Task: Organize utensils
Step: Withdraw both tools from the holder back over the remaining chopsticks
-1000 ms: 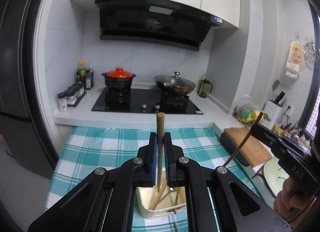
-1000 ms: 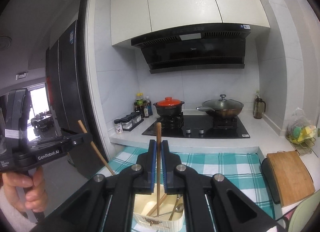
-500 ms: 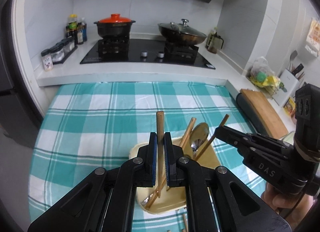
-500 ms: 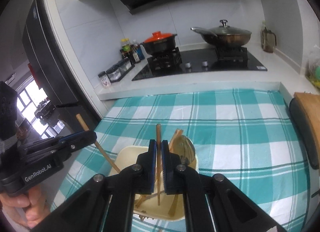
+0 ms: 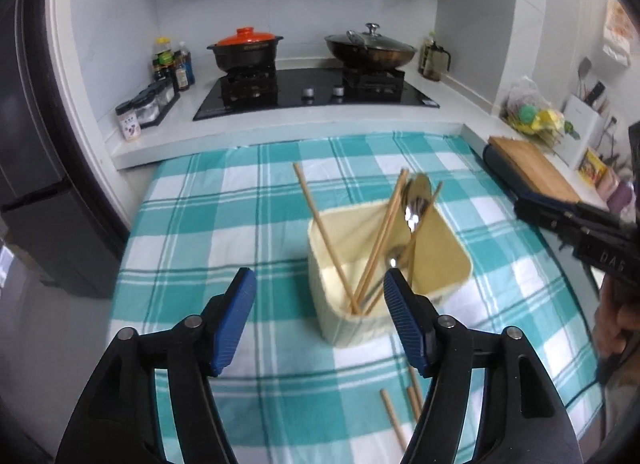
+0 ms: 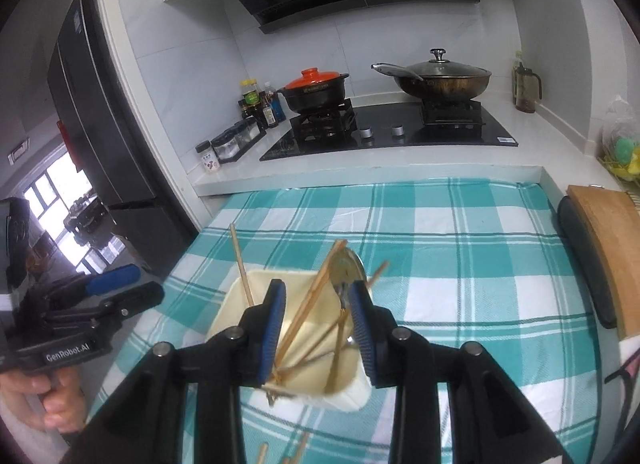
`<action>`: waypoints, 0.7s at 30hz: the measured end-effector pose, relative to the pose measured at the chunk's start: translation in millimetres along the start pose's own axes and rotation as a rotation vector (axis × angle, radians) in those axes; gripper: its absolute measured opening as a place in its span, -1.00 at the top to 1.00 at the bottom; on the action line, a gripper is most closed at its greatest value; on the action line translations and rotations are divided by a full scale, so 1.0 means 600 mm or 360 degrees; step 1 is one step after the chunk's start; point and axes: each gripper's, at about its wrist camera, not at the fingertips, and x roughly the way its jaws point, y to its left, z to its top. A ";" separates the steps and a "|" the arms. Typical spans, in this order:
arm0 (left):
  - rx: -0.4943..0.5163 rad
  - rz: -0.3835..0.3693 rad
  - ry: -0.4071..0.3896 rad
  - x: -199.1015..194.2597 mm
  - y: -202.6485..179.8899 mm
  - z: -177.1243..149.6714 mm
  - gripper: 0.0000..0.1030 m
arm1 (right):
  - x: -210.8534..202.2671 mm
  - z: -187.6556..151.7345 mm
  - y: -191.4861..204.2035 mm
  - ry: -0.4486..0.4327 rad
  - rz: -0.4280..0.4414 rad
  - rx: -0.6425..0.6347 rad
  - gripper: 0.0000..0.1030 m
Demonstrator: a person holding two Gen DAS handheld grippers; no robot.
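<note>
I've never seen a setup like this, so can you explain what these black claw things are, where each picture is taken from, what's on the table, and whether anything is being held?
No robot here: a person holds a two-finger gripper in each hand, each with a camera looking along its fingers. One picture comes from the left gripper, the other from the right gripper; each also shows the other gripper at its edge.

On the checked tablecloth stands a cream container holding wooden chopsticks and metal spoons. More chopsticks lie loose on the cloth.

Both grippers' jaws have just been opening. Neither holds anything now; the chopsticks they carried a moment ago stand in the container.
</note>
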 end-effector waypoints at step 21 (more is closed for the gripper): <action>-0.0141 0.0113 0.0194 -0.072 -0.090 -0.440 -0.45 | -0.225 -0.502 0.048 0.0202 -0.0360 -0.0190 0.32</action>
